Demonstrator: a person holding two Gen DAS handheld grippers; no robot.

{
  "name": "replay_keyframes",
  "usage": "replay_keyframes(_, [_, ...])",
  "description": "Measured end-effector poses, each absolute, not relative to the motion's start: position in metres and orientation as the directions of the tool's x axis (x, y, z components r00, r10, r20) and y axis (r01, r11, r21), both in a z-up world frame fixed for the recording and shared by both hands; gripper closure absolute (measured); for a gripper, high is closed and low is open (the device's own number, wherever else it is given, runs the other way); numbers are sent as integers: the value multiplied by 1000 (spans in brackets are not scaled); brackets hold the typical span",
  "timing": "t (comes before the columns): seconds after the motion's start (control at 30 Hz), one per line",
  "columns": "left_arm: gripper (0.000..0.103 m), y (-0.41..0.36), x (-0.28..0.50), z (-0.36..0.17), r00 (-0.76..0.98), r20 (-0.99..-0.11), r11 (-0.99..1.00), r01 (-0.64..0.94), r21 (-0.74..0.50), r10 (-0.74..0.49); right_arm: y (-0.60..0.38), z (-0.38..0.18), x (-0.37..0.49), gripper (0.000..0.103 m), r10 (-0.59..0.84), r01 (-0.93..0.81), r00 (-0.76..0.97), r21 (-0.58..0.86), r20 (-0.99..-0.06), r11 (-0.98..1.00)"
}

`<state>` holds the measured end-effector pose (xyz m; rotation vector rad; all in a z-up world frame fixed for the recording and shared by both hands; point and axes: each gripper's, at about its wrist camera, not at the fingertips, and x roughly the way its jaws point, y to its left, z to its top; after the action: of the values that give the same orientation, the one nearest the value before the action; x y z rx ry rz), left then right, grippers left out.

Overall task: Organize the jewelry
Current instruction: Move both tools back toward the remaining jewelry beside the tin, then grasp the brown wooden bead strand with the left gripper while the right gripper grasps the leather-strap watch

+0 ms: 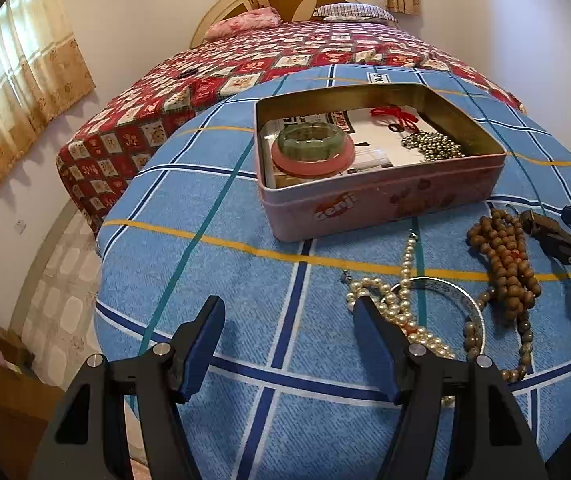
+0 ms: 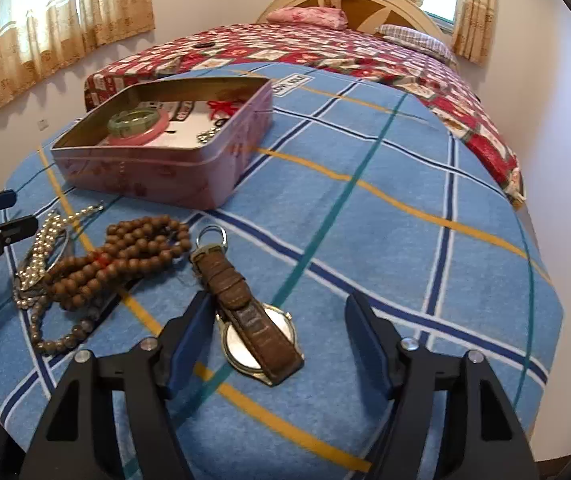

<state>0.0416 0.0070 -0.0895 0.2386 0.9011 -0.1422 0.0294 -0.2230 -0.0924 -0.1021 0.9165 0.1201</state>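
Note:
A pink tin [image 1: 381, 200] [image 2: 157, 184] stands open on the blue checked blanket. In it lie a green bangle [image 1: 311, 142] [image 2: 133, 120] on a pink bangle [image 1: 341, 164], a red cord [image 1: 393, 114] and metal beads [image 1: 431, 146]. In front lie a pearl necklace [image 1: 397, 304] [image 2: 43, 244], a silver bangle [image 1: 473, 300], brown wooden beads [image 1: 505, 256] [image 2: 125, 256] and a brown-strap watch [image 2: 253, 320]. My left gripper [image 1: 289, 316] is open, its right finger beside the pearls. My right gripper [image 2: 277, 320] is open with the watch between its fingers.
The blue blanket [image 2: 405, 240] covers the near end of a bed with a red patterned quilt [image 1: 213, 76], pillows and a headboard behind. Curtained windows are at the left. The floor drops off at the left blanket edge [image 1: 101, 264].

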Motion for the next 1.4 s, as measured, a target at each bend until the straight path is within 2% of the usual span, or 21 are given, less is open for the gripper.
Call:
replay_keyframes(0.13, [36,3,43,-90,617,-786,963,227,147,-25,-231,-92,33,35,30,-98,607,-38,-794,994])
replay_keyframes(0.4, [36,4,50,-93,610,-791,967,223,124,-39,-225,-90,39,72,95,-146,598,9,-796,989])
replay_keyframes(0.43, [36,4,49,-92,612,-790,966,224,126,-39,-225,-90,39,79,101,-149,599,13,-794,989])
replay_keyframes(0.63, [36,-7,42,-78,634,-771,964,239,115,-65,-223,-90,34,80,93,-138,620,8,-779,990])
replay_keyframes(0.87, [36,-53,38,-61,641,-753,936,336,105,-146,-225,-85,27,80,37,-107,636,-40,-770,993])
replay_keyframes(1.07, [36,-94,42,-67,618,-766,906,406,120,-175,-231,-84,19,80,28,-90,644,-39,-765,995])
replay_keyframes(1.4, [36,-118,44,-79,566,-798,886,455,90,-209,-242,-89,16,80,28,-67,650,-21,-759,997])
